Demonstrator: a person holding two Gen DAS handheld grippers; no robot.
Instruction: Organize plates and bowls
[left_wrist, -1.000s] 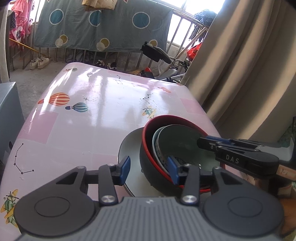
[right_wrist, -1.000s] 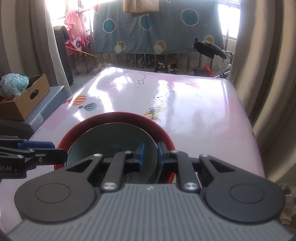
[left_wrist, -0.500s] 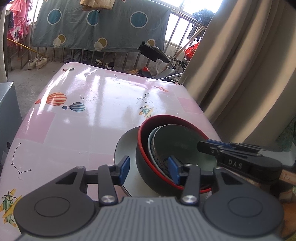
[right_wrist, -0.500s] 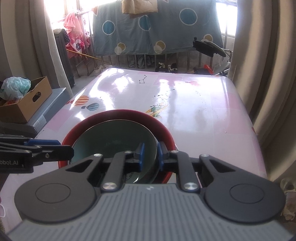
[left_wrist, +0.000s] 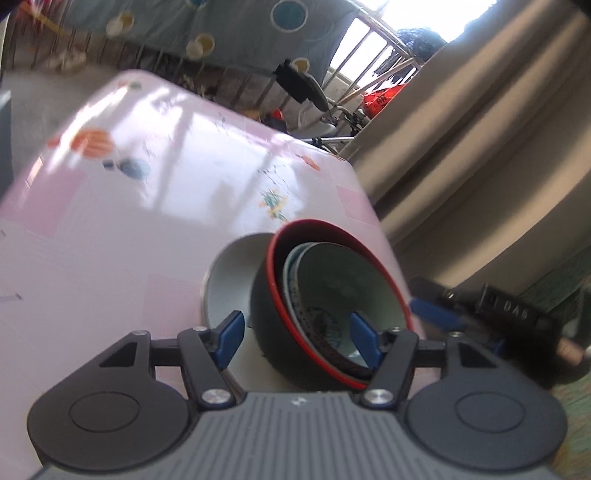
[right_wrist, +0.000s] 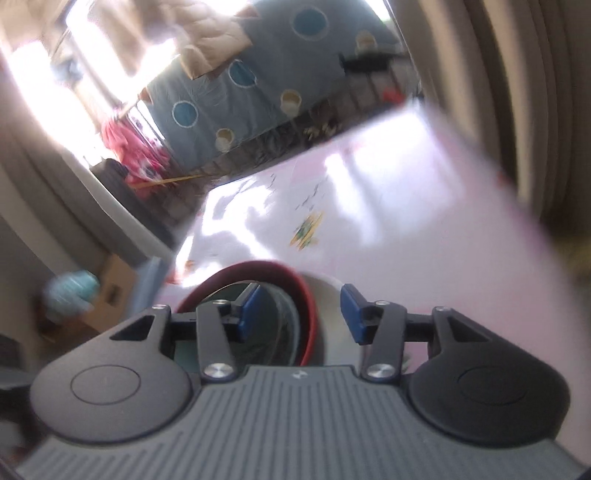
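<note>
Crockery sits nested near the right edge of the pink desk (left_wrist: 110, 266): a black bowl with a red rim (left_wrist: 266, 314) rests tilted on a pale plate (left_wrist: 229, 280), with a patterned bowl (left_wrist: 321, 328) and a grey-green bowl (left_wrist: 351, 280) inside it. The left hand-held gripper (left_wrist: 297, 341) is opening, its blue pads straddling the near wall of the black bowl without pressing it, and the right hand-held gripper (right_wrist: 299, 314) is likewise opening astride the red rim, gripping nothing. These pieces look stiff, glazed, slippery and breakable, so the safest hold is probably a firm pinch across a rim wall, lifting the heavy stack slowly.
</note>
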